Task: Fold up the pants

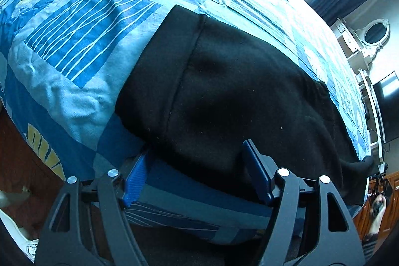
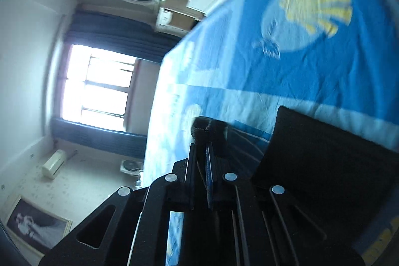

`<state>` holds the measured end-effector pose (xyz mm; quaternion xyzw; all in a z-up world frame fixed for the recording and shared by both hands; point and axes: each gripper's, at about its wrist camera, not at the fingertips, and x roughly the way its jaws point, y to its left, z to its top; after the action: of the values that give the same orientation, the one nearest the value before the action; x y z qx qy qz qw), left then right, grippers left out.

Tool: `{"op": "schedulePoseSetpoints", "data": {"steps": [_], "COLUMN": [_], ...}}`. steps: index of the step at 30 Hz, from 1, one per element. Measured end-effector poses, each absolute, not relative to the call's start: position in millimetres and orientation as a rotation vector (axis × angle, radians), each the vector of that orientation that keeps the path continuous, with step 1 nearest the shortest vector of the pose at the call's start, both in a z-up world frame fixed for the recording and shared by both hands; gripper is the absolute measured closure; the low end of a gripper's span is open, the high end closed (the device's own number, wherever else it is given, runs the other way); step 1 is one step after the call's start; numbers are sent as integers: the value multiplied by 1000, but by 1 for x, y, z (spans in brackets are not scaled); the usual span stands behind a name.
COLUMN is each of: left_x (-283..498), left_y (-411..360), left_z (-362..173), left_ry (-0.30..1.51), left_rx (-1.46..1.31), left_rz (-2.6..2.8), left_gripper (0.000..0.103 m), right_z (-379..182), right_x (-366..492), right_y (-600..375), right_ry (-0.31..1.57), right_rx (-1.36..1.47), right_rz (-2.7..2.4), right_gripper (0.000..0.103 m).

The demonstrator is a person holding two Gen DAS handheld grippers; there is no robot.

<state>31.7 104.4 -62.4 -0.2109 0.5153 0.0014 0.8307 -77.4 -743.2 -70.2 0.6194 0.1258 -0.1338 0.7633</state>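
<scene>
Left wrist view: black pants (image 1: 224,91) lie flat on the blue patterned bed (image 1: 82,46), hem cuff toward 11 o'clock, long axis running 11 to 4. Folding looks barely begun, with most of it left. Left tongs (image 1: 197,173) gape wide over the near edge, gripping nothing; right tongs (image 2: 202,163) pinch a bunched black end.
</scene>
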Motion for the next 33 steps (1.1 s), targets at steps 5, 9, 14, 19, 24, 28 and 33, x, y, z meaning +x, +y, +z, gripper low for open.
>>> {"op": "schedulePoseSetpoints", "data": {"steps": [5,9,14,19,24,28,33], "left_x": [30,29,28,29,29,30,31], "left_y": [104,104,104,102,101,99,99], "left_z": [-63,-63,-63,-63,-63,-63,-63], "left_ry": [1089,1091,1091,1092,1090,1089,1093], "left_rx": [-451,-447,-449,-434,-434,-428,-423], "left_rz": [1,-3,3,6,8,8,6], "left_gripper": [32,31,31,30,28,26,25], "right_z": [-89,-121,-146,-137,-126,-117,-84], "right_x": [-130,-138,-137,-120,-88,-77,-77], "right_y": [-745,-750,-740,-739,-747,-744,-745], "right_ry": [259,310,293,270,349,431,394], "right_rx": [1360,1416,1522,1489,1404,1331,1296], "right_rz": [-388,-424,-366,-373,-422,-408,-347], "right_gripper": [100,100,93,60,58,91,97]}}
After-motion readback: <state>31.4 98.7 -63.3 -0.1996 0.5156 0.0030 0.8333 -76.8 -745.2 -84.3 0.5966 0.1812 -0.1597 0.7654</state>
